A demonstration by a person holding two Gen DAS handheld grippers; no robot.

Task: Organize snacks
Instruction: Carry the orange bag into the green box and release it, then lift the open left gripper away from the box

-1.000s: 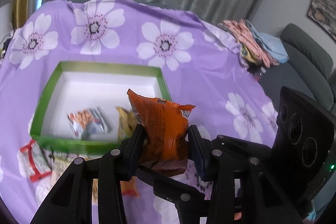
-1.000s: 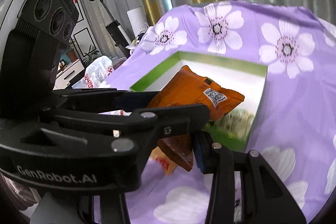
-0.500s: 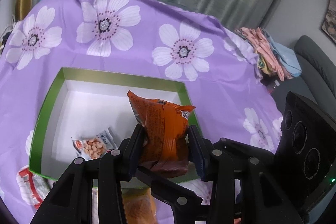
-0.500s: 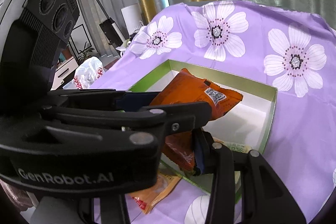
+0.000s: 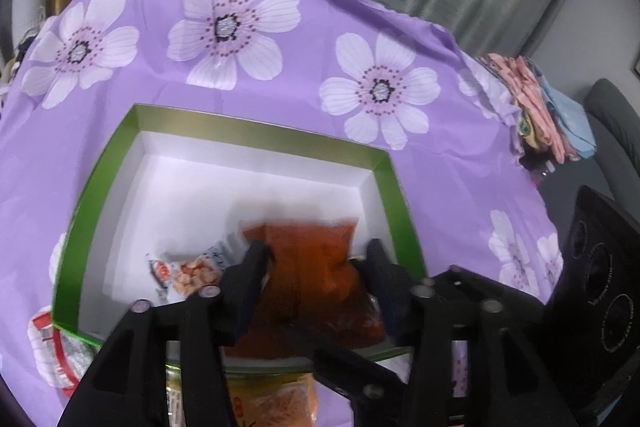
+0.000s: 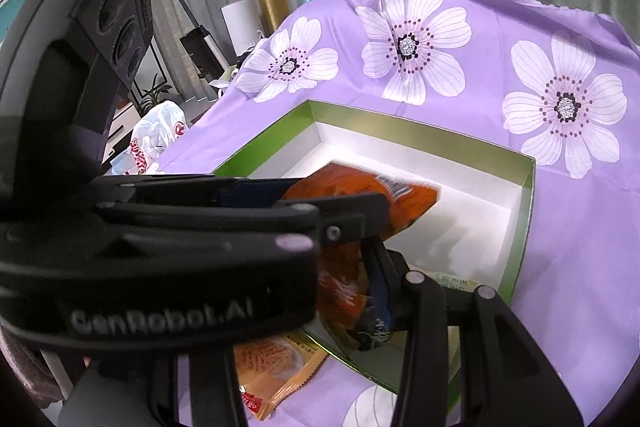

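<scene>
Freed orange packet (image 5: 308, 267) between left claw (image 5: 316, 259) pads

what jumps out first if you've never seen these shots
The orange snack bag, blurred, sits between the fingers of the left claw, whose jaws have just been opening over the green-rimmed white box. Around the box spreads a purple tablecloth with big white flowers. A peanut packet already lies inside, at the box's near left.
</scene>
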